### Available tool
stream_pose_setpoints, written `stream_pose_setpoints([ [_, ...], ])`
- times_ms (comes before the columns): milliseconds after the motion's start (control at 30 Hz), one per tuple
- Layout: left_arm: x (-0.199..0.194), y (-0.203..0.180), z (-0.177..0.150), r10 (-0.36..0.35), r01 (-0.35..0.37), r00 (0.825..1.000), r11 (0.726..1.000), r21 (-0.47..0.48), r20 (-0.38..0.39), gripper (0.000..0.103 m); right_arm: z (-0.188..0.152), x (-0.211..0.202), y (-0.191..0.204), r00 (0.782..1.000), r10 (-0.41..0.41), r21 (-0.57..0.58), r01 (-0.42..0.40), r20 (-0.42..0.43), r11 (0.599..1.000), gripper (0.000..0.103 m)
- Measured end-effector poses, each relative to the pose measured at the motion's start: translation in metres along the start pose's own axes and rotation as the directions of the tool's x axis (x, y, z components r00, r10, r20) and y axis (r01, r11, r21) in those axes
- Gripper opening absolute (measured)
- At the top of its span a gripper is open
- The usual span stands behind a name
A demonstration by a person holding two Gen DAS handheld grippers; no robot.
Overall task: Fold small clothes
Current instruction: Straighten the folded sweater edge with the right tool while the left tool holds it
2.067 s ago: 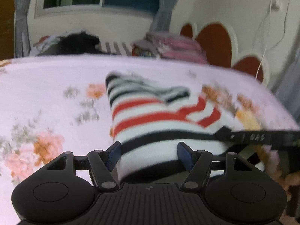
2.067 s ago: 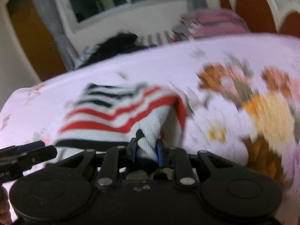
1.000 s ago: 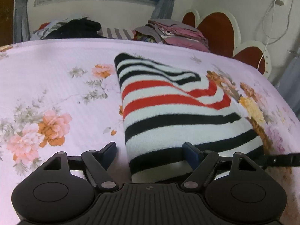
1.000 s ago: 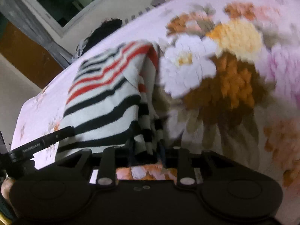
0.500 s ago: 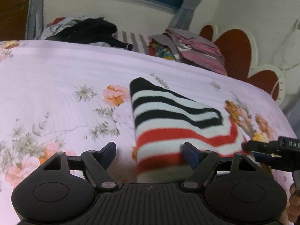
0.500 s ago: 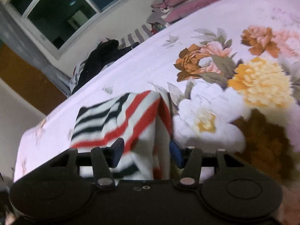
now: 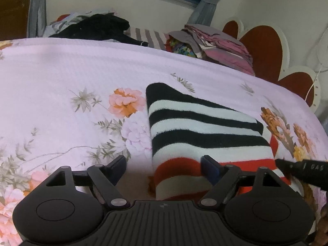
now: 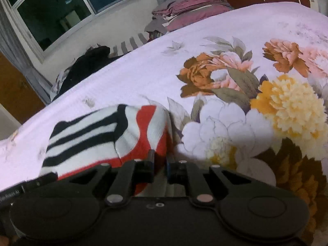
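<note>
A folded garment [image 7: 205, 127] striped black, white and red lies on the floral bedsheet [image 7: 71, 71]. My left gripper [image 7: 164, 165] hovers at its near left corner with jaws wide and opening a little. The garment's left edge lies between the fingers, and no pad presses it. The right fingertip [image 7: 211, 168] rests over the red stripe. In the right wrist view my right gripper [image 8: 160, 162] is closing, its jaws nearly together on the garment's [image 8: 92, 135] near right red-and-white edge. Its finger [image 7: 297, 168] shows at the right of the left wrist view.
A stack of folded pink and grey clothes [image 7: 215, 43] and a dark heap of clothes [image 7: 96, 26] lie at the bed's far side under a window. A red and white headboard [image 7: 262, 51] stands at the right. Open sheet spreads left of the garment.
The right jaws stood wide around the garment's edge half a second ago and have since closed on it. The left gripper has shifted so the garment's left edge sits between its open fingers.
</note>
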State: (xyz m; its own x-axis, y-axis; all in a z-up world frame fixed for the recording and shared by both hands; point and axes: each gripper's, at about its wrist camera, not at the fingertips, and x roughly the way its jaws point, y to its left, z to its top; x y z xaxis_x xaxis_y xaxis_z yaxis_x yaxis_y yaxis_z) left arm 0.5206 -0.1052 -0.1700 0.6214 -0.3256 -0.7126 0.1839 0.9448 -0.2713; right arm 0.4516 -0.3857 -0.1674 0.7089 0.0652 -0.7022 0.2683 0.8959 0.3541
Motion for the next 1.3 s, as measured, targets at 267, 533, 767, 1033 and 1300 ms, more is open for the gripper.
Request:
stream_pose_setpoints([
  [267,0.007,-0.005,0.023,0.033,-0.031,0.998,0.999,-0.032,0.051,0.080,0.031,-0.011,0.030,0.994,0.019,-0.077,-0.011,0.104,0.997,0.022],
  [533,0.035,0.002,0.019,0.038,-0.037,0.999,0.999,-0.037,0.014,0.081,0.021,0.036,0.036,0.995,-0.084,-0.172,0.092,0.056,0.981,0.011],
  [767,0.030,-0.002,0.021,0.057,-0.057,0.998,0.998,-0.017,0.006,0.081,0.013,0.040,0.034,0.992,-0.092,-0.197,0.108,0.087,0.974,0.004],
  [1033,-0.011,-0.013,0.014,0.060,-0.062,0.997,0.997,0.048,0.047,0.081,0.008,-0.009,0.041,0.994,0.006,-0.209,0.017,0.109,0.978,0.020],
  [1300,-0.041,-0.024,-0.016,0.024,-0.026,0.999,0.997,0.069,0.034,0.081,-0.022,-0.044,0.042,0.996,0.025,-0.266,-0.003,0.080,0.964,0.020],
])
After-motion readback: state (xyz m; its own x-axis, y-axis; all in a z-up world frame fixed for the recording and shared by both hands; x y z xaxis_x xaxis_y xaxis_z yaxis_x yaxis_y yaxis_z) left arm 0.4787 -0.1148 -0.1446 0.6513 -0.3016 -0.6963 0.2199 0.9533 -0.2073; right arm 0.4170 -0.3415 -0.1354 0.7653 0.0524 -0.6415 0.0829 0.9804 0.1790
